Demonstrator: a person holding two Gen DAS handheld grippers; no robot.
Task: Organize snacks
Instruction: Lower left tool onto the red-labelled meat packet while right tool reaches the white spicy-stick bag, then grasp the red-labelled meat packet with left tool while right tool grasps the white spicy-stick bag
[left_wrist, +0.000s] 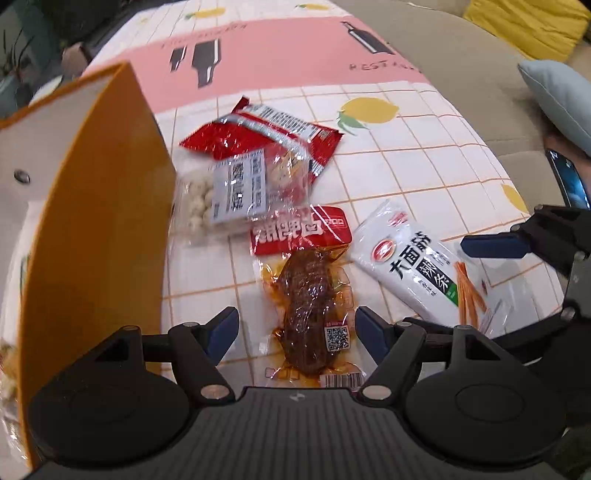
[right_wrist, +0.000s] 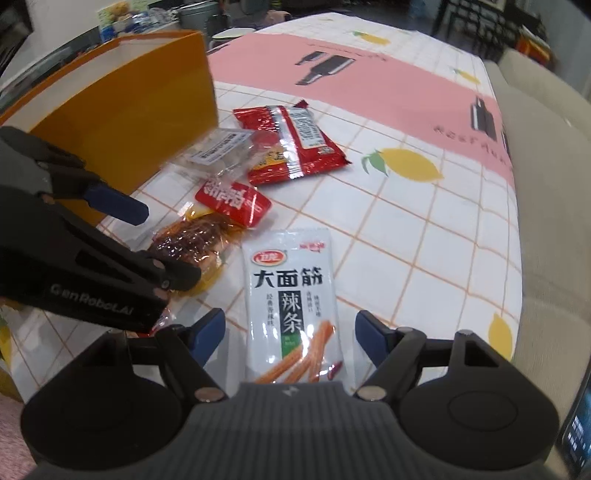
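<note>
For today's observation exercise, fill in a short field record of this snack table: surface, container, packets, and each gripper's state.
surface: tablecloth with grid and lemon print
container: orange box, left of the snacks
packets: white spicy-strip packet; vacuum-packed meat; red packet; clear bag of white balls
left gripper: open, straddling the meat
right gripper: open, over the white packet

A table cloth (right_wrist: 424, 236) with squares, lemons and a pink stripe covers the table. A beige sofa (left_wrist: 461, 62) with yellow (left_wrist: 532, 22) and blue (left_wrist: 561, 96) cushions stands beside it.
</note>
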